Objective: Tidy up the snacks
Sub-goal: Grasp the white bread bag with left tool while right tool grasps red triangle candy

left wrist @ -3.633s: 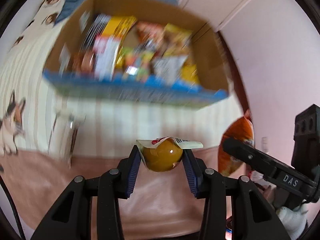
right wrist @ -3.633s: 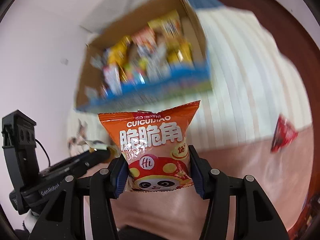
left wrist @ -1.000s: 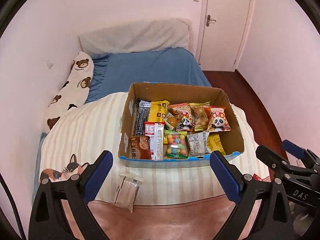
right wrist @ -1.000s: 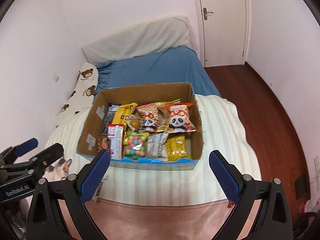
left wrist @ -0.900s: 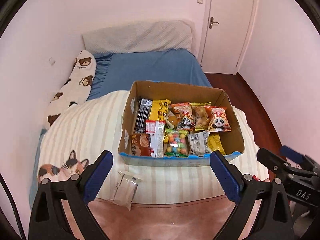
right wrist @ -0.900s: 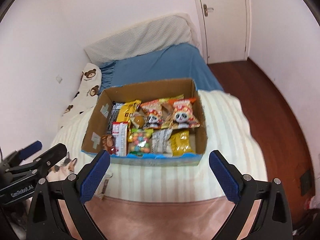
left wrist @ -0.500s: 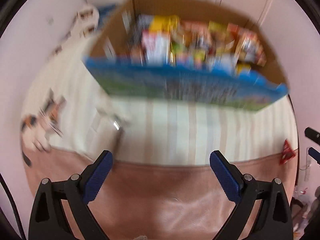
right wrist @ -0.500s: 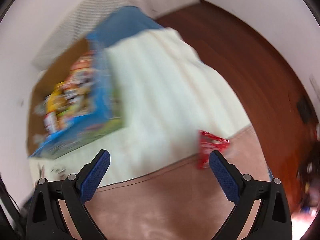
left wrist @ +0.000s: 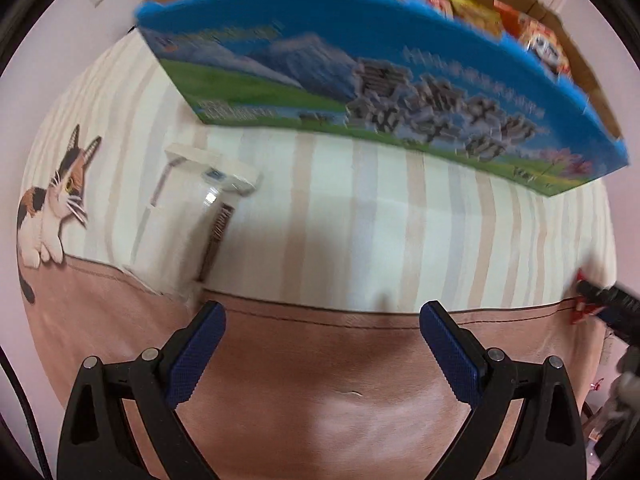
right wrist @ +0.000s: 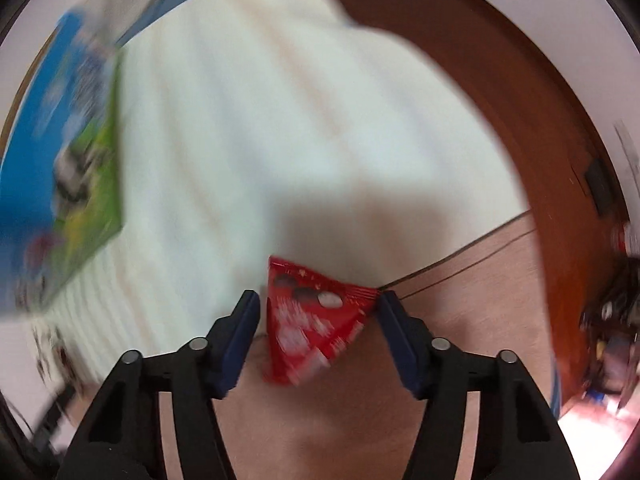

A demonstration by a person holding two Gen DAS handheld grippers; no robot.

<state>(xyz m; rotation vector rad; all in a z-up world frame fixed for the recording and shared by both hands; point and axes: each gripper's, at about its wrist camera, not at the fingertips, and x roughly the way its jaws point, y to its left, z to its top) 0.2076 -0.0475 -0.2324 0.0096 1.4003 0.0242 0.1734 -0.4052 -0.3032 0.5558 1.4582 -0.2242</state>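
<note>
A glossy red triangular packet (right wrist: pixel 316 320) is seen at lower centre, on the seam between striped cream cloth (right wrist: pixel 280 120) and pink fabric (right wrist: pixel 460 280). It is flanked by the blue ribbed pads of the right gripper (right wrist: pixel 317 312), whose jaws have just been closing; contact cannot be told through the blur. The left gripper (left wrist: pixel 322 334) is held wide and empty, pointed down, beside a clear packet (left wrist: pixel 192 224). A printed cardboard box (left wrist: pixel 360 80) fills the upper frame.

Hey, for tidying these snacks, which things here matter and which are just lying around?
Part of the job:
- red snack packet, between the right gripper jaws, which have just been closing
- clear snack packet on the bed
- snack box
- left gripper, open

Just lying about:
- striped blanket
- cat print
- wooden floor
</note>
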